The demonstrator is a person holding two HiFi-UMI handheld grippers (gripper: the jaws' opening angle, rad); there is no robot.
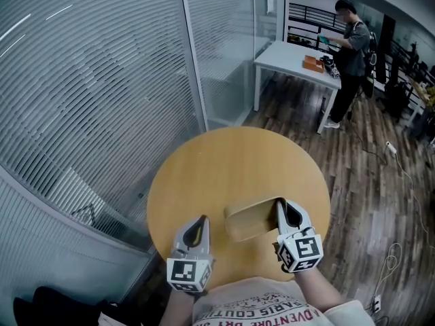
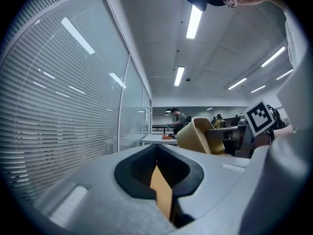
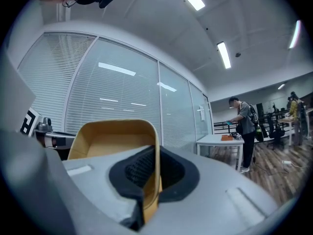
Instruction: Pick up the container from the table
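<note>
The tan open-topped container [image 1: 253,219] hangs over the round wooden table [image 1: 224,161], near its front edge. My right gripper [image 1: 280,206] is shut on the container's right wall. In the right gripper view that thin wall [image 3: 155,170] is pinched between the dark pads, and the container's hollow [image 3: 110,138] opens to the left. My left gripper [image 1: 202,221] hovers to the container's left, apart from it, its jaws together with nothing in them. In the left gripper view the left gripper [image 2: 161,182] shows only a tan sliver in its slit, and the container [image 2: 201,136] hangs tilted ahead at the right.
A glass partition with blinds [image 1: 95,80] curves round the table's left and far side. Beyond it a person [image 1: 350,53] stands at a white table [image 1: 292,60] holding small items. Cables [image 1: 401,175] lie on the wood floor at the right.
</note>
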